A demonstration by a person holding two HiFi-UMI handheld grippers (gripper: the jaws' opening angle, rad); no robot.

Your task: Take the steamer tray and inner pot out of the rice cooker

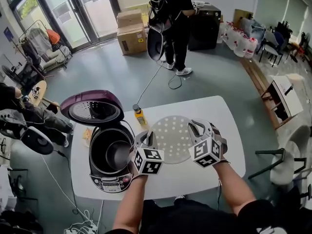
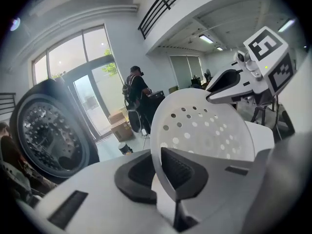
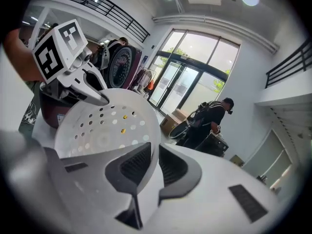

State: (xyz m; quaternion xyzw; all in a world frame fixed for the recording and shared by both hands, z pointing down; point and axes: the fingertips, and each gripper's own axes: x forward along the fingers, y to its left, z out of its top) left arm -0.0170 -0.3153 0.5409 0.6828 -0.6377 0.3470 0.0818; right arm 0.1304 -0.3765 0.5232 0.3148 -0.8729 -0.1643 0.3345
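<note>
Both grippers hold the white perforated steamer tray (image 1: 171, 136) just above the white table (image 1: 214, 113), right of the rice cooker. My left gripper (image 1: 145, 139) is shut on the tray's left rim, and the rim (image 2: 155, 150) runs between its dark pads. My right gripper (image 1: 196, 129) is shut on the tray's right rim (image 3: 154, 145). The purple rice cooker (image 1: 108, 152) stands at the table's left with its lid (image 1: 93, 108) up, and the dark inner pot (image 1: 113, 151) sits inside it.
A yellow bottle (image 1: 140, 116) stands behind the cooker, close to the tray's far-left edge. The cooker's cord (image 1: 53, 172) trails off the table's left side. A person (image 1: 173, 23) stands far off near cardboard boxes (image 1: 130, 30); a grey chair (image 1: 287, 162) is at the right.
</note>
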